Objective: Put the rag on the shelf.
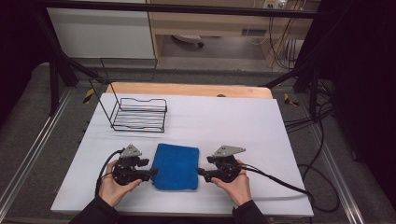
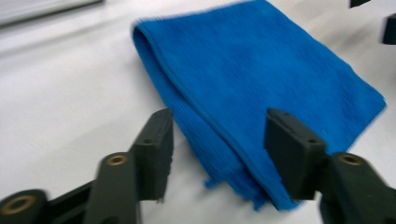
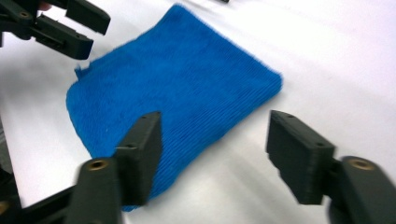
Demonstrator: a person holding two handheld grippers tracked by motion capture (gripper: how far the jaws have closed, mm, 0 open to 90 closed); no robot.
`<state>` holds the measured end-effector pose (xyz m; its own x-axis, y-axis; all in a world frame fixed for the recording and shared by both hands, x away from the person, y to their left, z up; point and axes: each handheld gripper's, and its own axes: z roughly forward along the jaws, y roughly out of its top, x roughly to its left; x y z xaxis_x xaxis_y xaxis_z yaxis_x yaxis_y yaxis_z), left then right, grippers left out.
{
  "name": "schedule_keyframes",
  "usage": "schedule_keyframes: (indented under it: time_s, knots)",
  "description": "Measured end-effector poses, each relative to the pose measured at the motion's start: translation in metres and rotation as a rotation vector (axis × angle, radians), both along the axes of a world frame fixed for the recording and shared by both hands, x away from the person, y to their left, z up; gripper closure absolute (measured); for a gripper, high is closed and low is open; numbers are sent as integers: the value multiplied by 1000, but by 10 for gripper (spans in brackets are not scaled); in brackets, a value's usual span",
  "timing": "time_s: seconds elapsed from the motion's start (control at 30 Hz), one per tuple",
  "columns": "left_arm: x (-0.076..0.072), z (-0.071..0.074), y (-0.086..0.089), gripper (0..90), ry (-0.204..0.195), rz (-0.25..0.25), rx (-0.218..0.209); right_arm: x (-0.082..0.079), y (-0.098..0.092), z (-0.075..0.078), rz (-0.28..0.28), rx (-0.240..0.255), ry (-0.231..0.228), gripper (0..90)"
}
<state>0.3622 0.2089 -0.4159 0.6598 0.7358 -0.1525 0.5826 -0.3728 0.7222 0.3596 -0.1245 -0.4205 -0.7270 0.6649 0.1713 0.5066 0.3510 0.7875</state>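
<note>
One folded blue towel (image 1: 175, 166), one black wire rack (image 1: 139, 115), and two grippers on one white table (image 1: 243, 116).

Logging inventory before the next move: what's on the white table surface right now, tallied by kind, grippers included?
Blue folded cloth: 1
Black wire rack: 1
Grippers, jaws open, nothing held: 2, the left gripper and the right gripper
Total: 4

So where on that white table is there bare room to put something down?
Free: the right half of the white table, beyond the blue cloth, and the left strip below the wire rack. Crowded: the near edge, where the left gripper and right gripper flank the cloth.
</note>
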Motion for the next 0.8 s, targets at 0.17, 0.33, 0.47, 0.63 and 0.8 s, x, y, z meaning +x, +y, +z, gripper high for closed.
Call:
schedule_keyframes:
  time_s: [0.17,0.33,0.47,0.63,0.8]
  knots:
    - [23,8,-5,215,-14,-5,13,15,-11,2,-13,-8,-20,120]
    - [49,4,-13,143,-15,49,50,24,-24,-2,-50,-2,-20,67]
    - [65,-5,-16,263,-17,97,64,24,-32,-9,-75,14,-16,65]
    - [80,-16,-19,430,3,129,44,24,-33,-10,-83,17,0,71]
    - [86,-26,-25,558,33,107,46,25,-33,-10,-77,23,2,75]
